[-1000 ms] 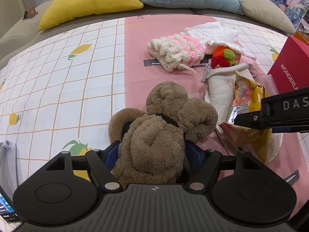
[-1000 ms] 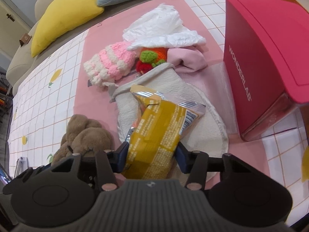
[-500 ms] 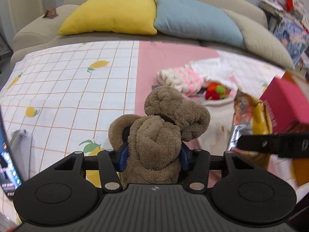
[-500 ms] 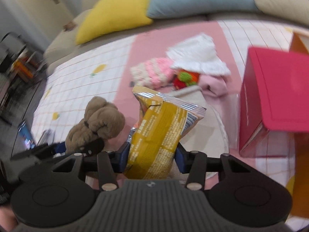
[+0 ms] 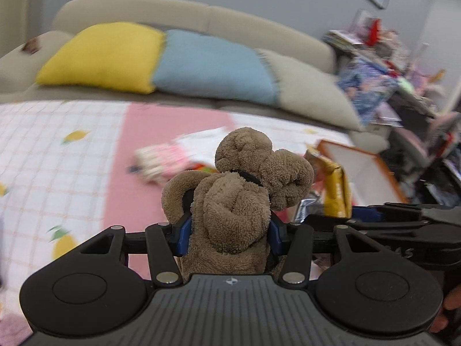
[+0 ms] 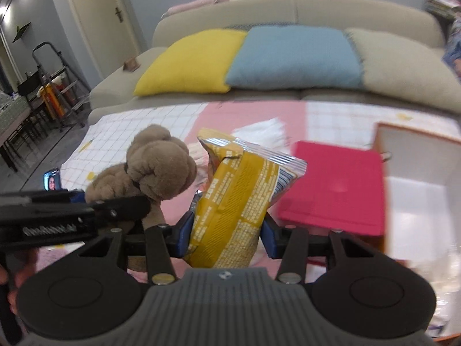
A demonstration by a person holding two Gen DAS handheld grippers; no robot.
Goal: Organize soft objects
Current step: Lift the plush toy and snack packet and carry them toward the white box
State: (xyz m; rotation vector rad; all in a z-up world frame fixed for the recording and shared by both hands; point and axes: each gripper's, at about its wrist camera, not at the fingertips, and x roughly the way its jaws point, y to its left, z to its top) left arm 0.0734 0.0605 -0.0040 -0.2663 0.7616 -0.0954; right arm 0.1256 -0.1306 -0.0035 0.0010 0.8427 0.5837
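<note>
— What have your claws got?

— My left gripper [image 5: 229, 235] is clamped partway closed on the brown plush toy [image 5: 239, 190], held up off the checked mat [image 5: 57, 155]. My right gripper [image 6: 226, 235] squeezes the yellow snack bag [image 6: 239, 199] just beside it.

— And the rest?

— The pink knitted piece [image 5: 161, 160] lies on the mat below, the red box [image 6: 337, 190] to my right.

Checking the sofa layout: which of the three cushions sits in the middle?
The blue cushion; the yellow cushion is on its left, the beige cushion on its right.
</note>
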